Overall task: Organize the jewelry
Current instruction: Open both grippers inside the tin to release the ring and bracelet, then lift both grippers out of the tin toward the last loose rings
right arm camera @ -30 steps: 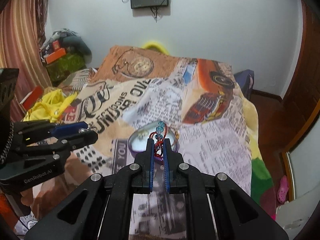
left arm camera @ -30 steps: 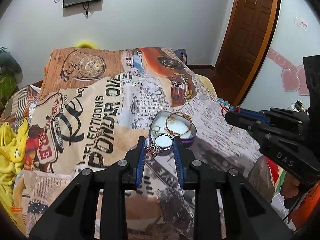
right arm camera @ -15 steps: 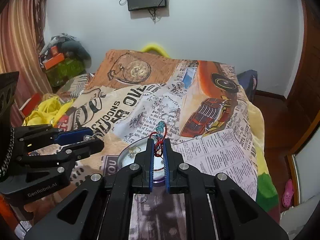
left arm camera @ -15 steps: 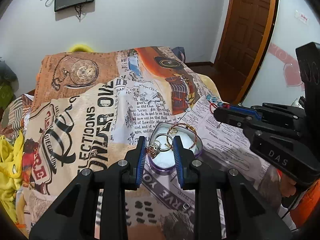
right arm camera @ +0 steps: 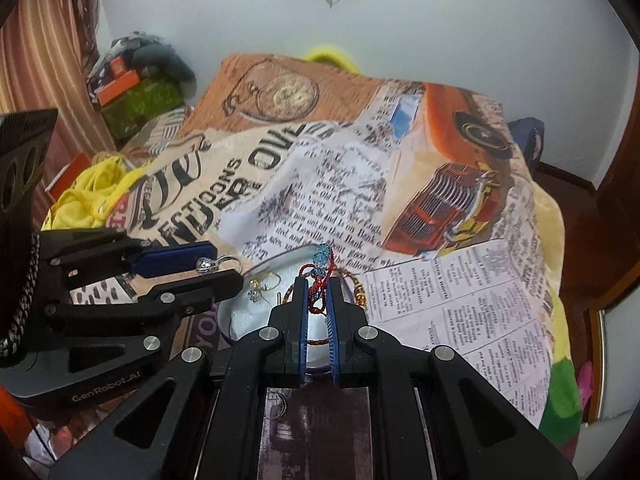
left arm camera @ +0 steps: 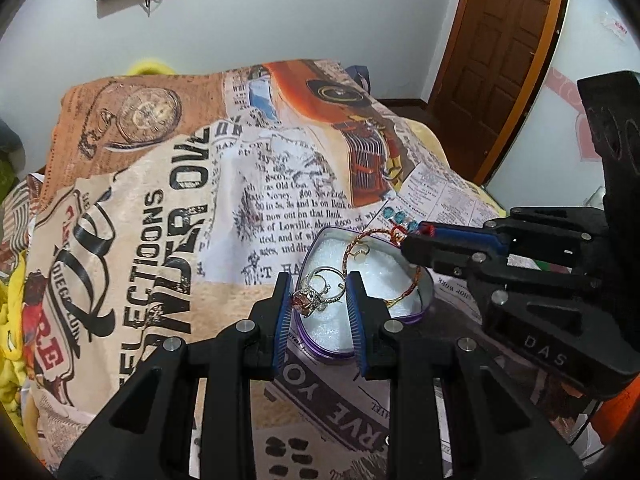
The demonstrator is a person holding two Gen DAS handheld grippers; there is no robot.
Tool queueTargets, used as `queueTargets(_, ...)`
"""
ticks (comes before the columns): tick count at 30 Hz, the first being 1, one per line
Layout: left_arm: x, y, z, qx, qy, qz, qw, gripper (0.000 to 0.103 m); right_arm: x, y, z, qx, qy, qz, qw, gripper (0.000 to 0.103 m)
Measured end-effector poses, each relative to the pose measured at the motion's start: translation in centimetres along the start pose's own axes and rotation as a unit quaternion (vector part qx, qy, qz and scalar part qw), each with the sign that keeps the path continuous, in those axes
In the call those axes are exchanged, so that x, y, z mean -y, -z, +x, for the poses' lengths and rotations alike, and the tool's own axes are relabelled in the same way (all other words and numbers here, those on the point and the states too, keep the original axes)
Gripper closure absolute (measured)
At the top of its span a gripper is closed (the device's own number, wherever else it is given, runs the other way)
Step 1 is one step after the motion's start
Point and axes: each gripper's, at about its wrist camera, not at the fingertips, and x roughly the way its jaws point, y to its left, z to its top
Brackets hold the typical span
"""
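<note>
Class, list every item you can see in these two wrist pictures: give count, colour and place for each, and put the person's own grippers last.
tin: one, purple wall, white lining, on the bedspread.
gem ring: one, silver with an amber stone, at the left fingers over the tin.
beaded cord bracelet: one, red with blue beads, between the right fingers.
gold bangle: one, in the tin.
bedspread: one, newspaper print, on the bed.
door: one, brown, far right.
left gripper: black, blue pads.
right gripper: black, blue pads.
</note>
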Motion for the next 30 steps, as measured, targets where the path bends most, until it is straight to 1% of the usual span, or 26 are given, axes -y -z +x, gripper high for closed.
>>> queueTargets(4, -0.2, 0.0, 1.1, -0.014, 0.009, -0.003, 0.9999, 0.077, 0.2, 0.1, 1.1, -0.02, -0.009, -0.001, 1.0, 0.095)
queueTargets(7, -0.1, -0.1, 1.4, -0.015, 0.009, 0.002, 0.9998, 0.077, 0.3, 0.3, 1.4, -0.027, -0.01, -0.003, 1.0, 0.095)
queueTargets(13, 0.4, 0.0, 1.4, -0.015, 0.007, 0.015, 0.9998, 0.077, 0.3, 0.3, 1.7, -0.034, -0.009, -0.007, 0.999, 0.095)
queueTargets(17, 0.5, -0.1, 1.1, -0.013, 0.006, 0.017, 0.9998, 0.077, 0.1, 0.2, 1.4, -0.034, 0.001, -0.012, 0.999, 0.095)
queueTargets(20, 0.5, -0.2, 0.6, -0.01, 0.004, 0.015, 0.9998, 0.077, 0.0, 0.1, 1.0, -0.032, 0.004, -0.015, 0.999, 0.091)
queueTargets(22, 0.6, -0.2, 0.0, -0.006, 0.002, 0.015, 0.9999, 0.077, -0.2, 0.0, 0.5, -0.03, 0.005, -0.018, 0.999, 0.083)
queueTargets(24, 0.7, -0.3, -0.7, 0.0, -0.002, 0.015, 0.9999, 0.077, -0.4, -0.1, -0.1, -0.022, 0.01, -0.021, 0.999, 0.078)
queueTargets(30, 1.2, -0.4, -3.3, 0.021, -0.018, 0.023, 0.9994, 0.077, -0.9, -0.3, -2.6, 0.004, 0.02, -0.021, 1.0, 0.076)
